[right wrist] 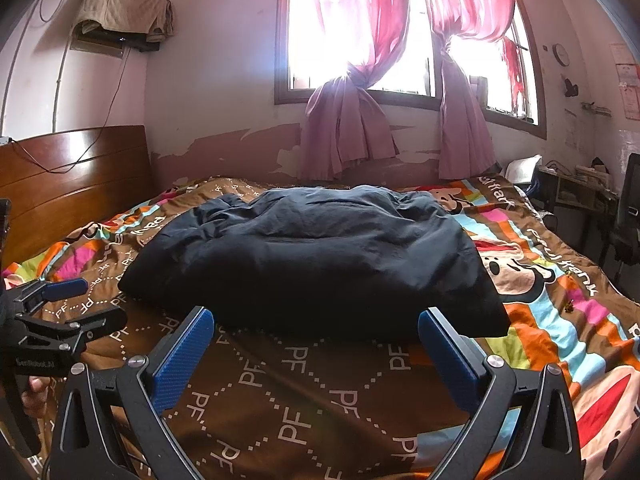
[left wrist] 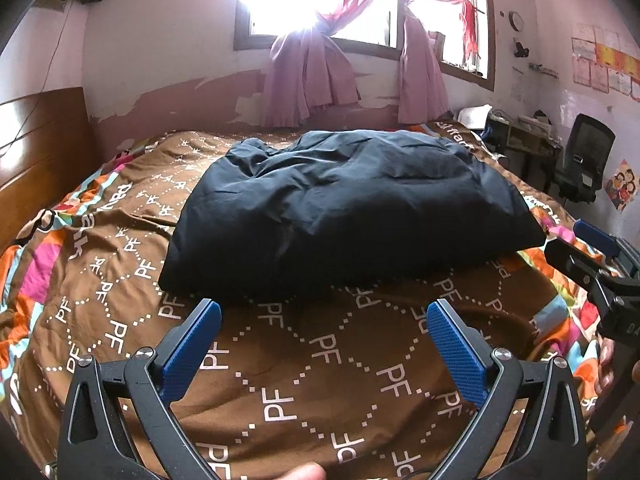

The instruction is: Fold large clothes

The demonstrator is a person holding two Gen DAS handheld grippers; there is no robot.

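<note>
At the left of the left wrist view stands the wooden headboard (left wrist: 38, 152); the brown patterned bedspread (left wrist: 320, 380) fills the lower frame. The left tongs (left wrist: 324, 312), bottom centre, are spread wide with nothing between their blue pads, just short of the garment's near edge and not touching it. The dark blue garment (left wrist: 344, 204) lies mid-frame on the bed as a compact, roughly rectangular, puffy bundle, its top surface wrinkled. At the right edge the right tongs (left wrist: 580, 240) intrude, held by a hand; in the right wrist view they too gape wide, empty, close to the near hem.

Assessment: the garment appears already folded at least once, perhaps fully; no sleeve or loose flap shows from either camera. The far side is hidden, so completeness cannot be confirmed. What may remain is one further fold or a smoothing of the wrinkled top.
</note>
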